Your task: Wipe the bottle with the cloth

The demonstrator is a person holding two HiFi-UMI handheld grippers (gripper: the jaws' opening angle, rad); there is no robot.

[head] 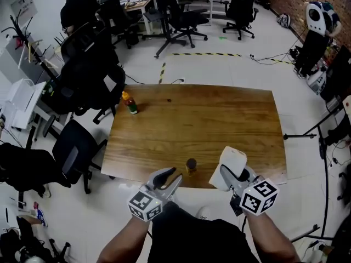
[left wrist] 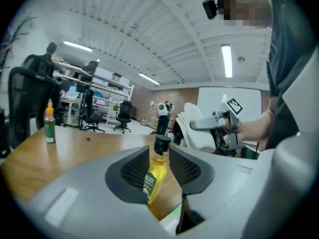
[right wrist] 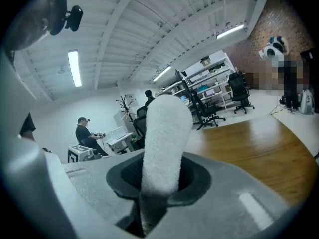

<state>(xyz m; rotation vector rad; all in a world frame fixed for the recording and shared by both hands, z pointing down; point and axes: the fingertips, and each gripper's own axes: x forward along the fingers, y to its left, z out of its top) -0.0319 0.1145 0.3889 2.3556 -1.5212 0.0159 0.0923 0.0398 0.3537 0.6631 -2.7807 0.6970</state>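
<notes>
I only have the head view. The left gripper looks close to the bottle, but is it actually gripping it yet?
Observer: Not yet. In the left gripper view the bottle stands upright between the jaws of the left gripper, with a clear gap on one side. The jaws are open.
Operator: And the cloth, is it properly held?
Observer: Yes. The right gripper view shows the right gripper shut on the white cloth, which sticks up well past the jaw tips.

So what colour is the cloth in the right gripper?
White. The cloth shows best in the right gripper view.
</notes>
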